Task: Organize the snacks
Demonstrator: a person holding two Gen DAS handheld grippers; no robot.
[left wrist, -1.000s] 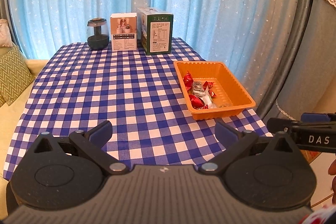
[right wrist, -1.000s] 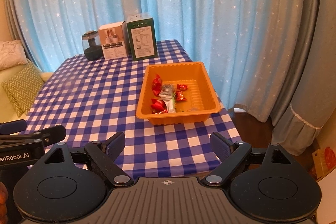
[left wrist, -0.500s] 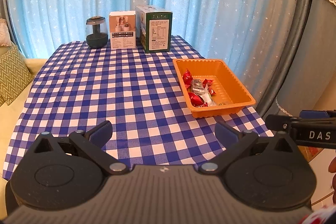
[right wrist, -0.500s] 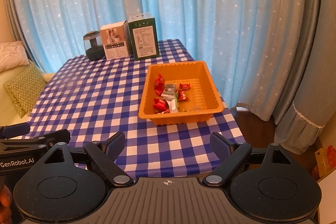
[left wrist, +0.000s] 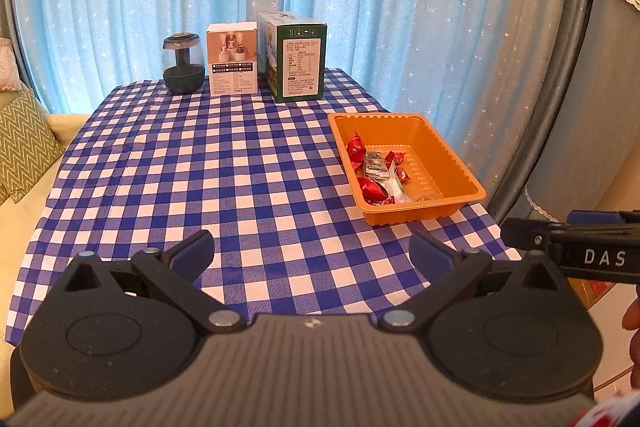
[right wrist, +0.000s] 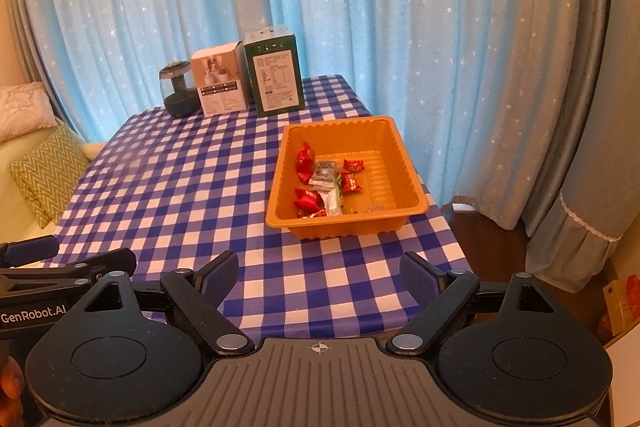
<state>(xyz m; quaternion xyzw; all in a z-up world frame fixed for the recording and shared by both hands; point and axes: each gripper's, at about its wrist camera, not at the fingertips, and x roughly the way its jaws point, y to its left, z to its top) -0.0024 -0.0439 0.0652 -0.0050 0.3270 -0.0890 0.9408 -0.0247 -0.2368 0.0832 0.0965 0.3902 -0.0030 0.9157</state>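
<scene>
Orange tray point(right wrist: 404, 183) is seen right of the checked tablecloth point(left wrist: 200, 179), red and silver snacks point(right wrist: 326, 183) inside. Left gripper point(left wrist: 312, 253) and right gripper point(right wrist: 318, 273) are held released, empty, at the near edge. Sorting appears done or unstarted; next, any loose snack must be located.

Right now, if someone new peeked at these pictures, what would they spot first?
Probably the bright orange plastic tray near the table's right edge, holding red-wrapped candies and a silvery packet. Next, the blue-and-white checked tablecloth, bare in the middle. At the far end stand a dark round jar, a white box and a green box.
</scene>
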